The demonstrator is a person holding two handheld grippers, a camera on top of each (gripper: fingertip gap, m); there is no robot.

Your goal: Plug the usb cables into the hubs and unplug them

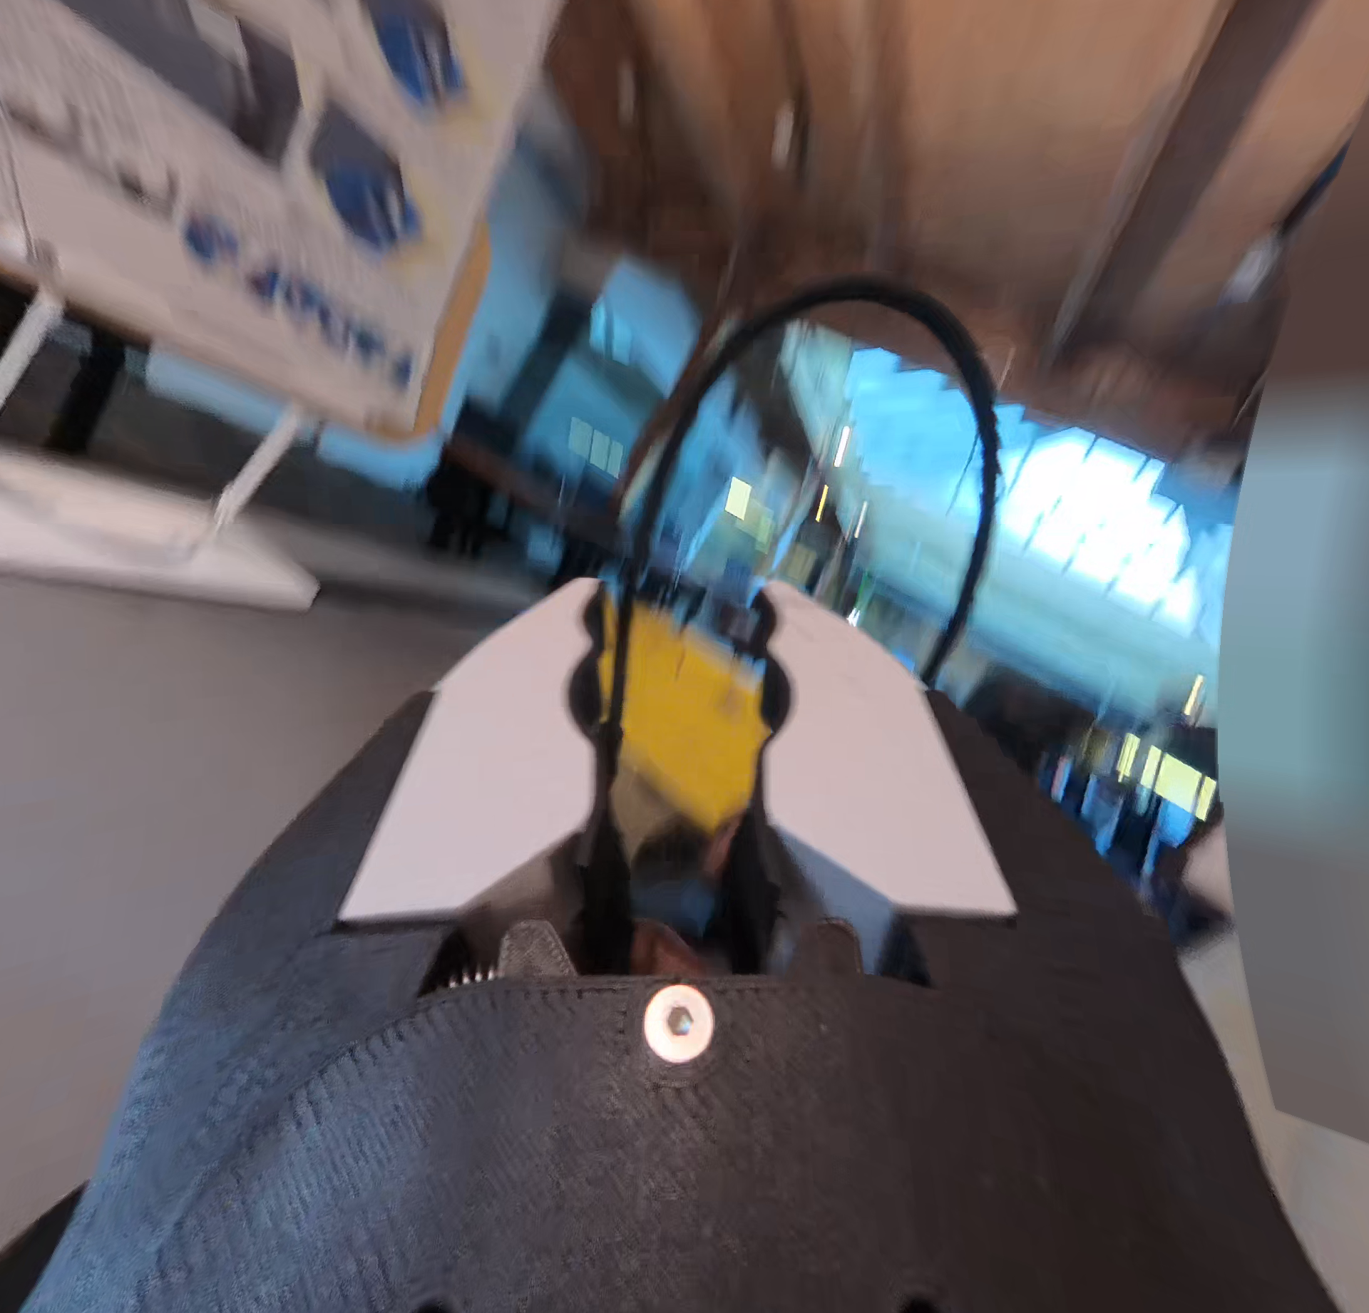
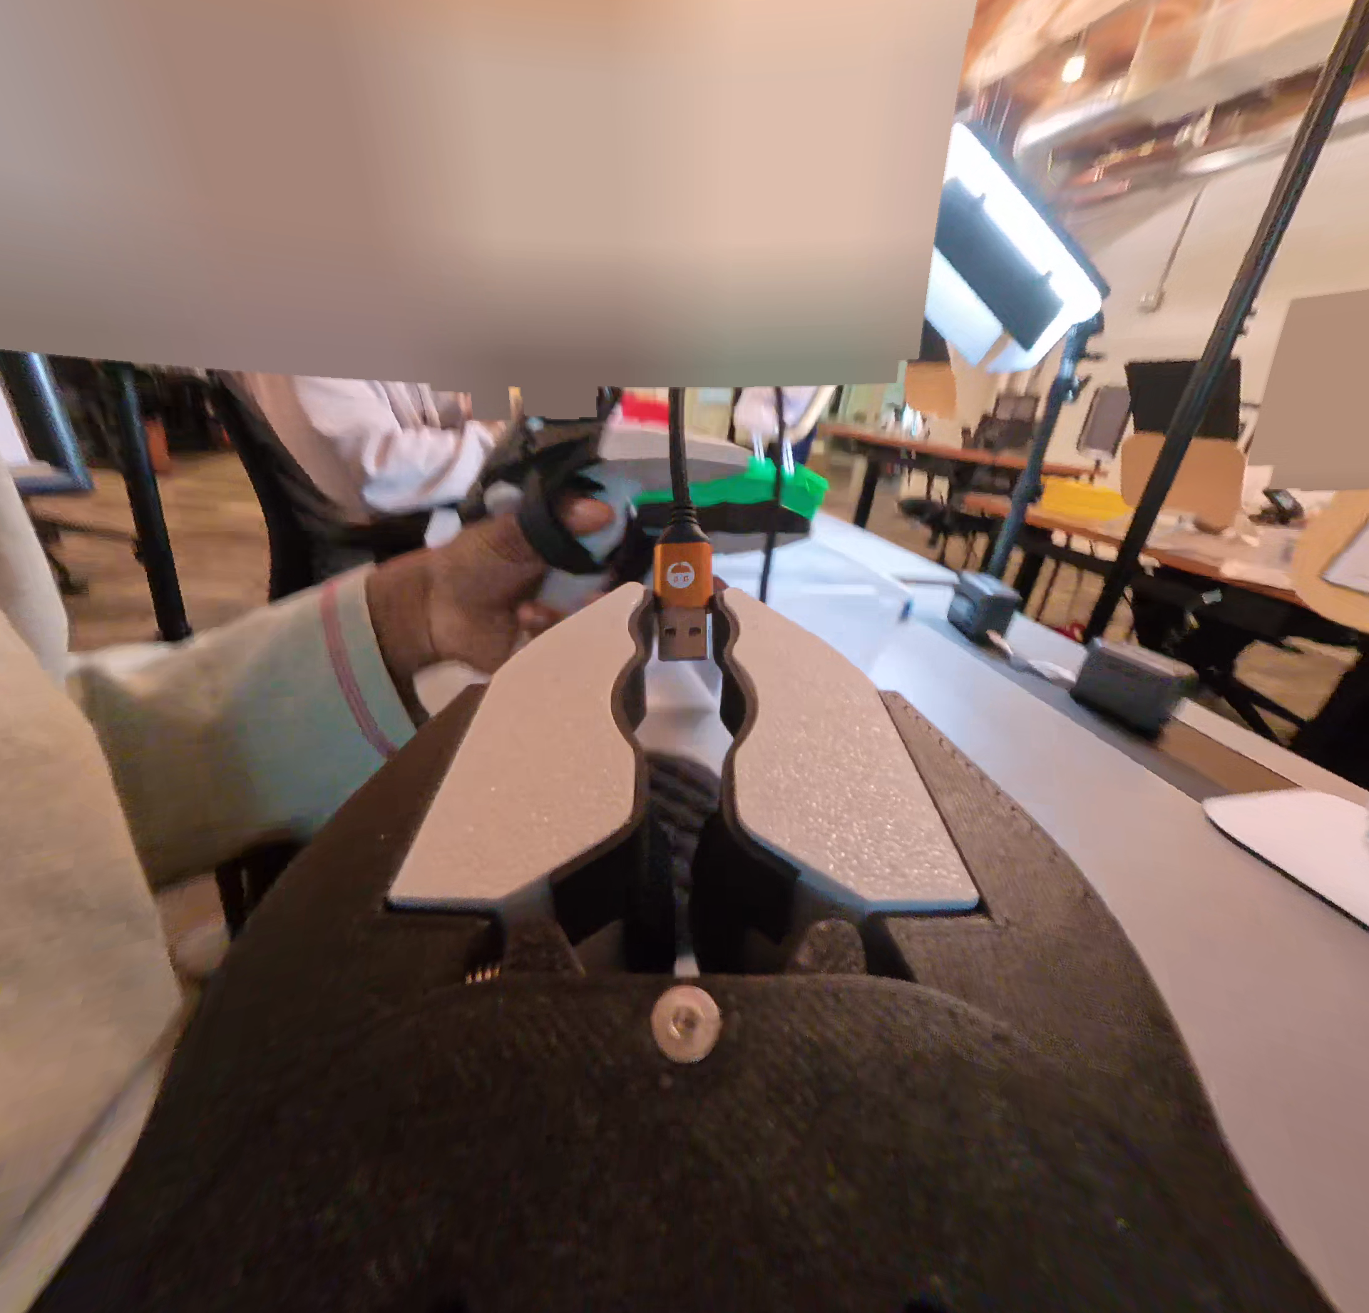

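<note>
Holding the orange USB plug (image 2: 682, 574) by its sides, your right tool (image 2: 682, 600) is closed on it near the fingertips, so the metal end (image 2: 682, 637) points back toward the camera and stays free, not covered by the fingers. The black cable (image 2: 675, 455) goes up and away from the plug, so it does not hang across the gap. Your left tool (image 1: 685, 611) appears to pinch a black cable (image 1: 918, 329), which makes a loop above the tips; the picture is much blurred, so I cannot tell surely if it grips. A yellow thing (image 1: 681, 714) shows between the fingers, too unclear to name. No hub is visible in either view. Your other hand (image 2: 474, 596) holds its handle beside the grey counter (image 2: 1111, 870).
</note>
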